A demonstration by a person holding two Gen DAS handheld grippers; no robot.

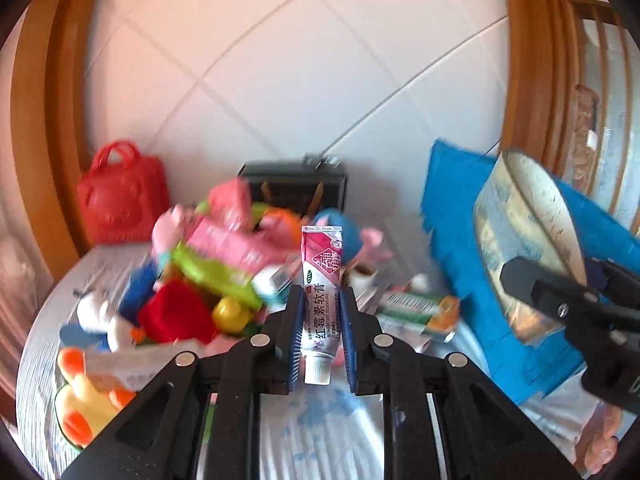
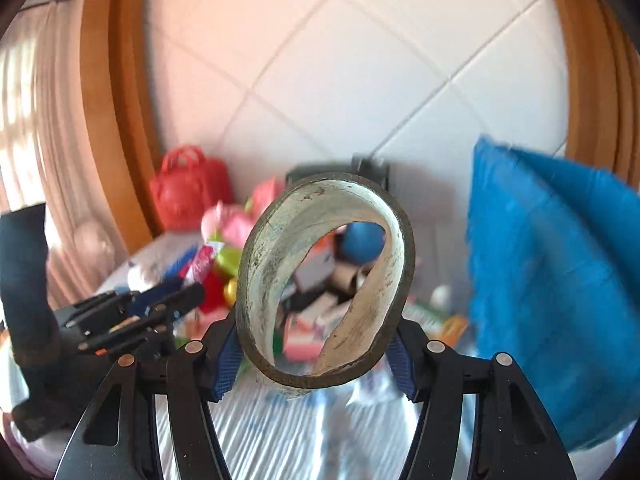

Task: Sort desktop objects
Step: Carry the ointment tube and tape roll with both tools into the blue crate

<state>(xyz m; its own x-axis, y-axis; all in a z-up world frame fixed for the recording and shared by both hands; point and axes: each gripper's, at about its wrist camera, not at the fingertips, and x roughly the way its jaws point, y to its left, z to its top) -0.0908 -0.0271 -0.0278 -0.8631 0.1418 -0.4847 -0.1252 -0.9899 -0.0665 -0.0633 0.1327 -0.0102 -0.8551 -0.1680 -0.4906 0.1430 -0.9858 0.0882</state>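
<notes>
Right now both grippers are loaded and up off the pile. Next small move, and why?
Probably carry the tape roll sideways toward the blue basket and let it go there. The right gripper is shut on the roll, squashing it oval, and the basket stands close on that side. The left gripper pinches an ointment tube upright, so it can wait.

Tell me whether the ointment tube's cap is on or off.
On. The ointment tube stands cap-down in the left gripper, its white cap screwed on.
</notes>
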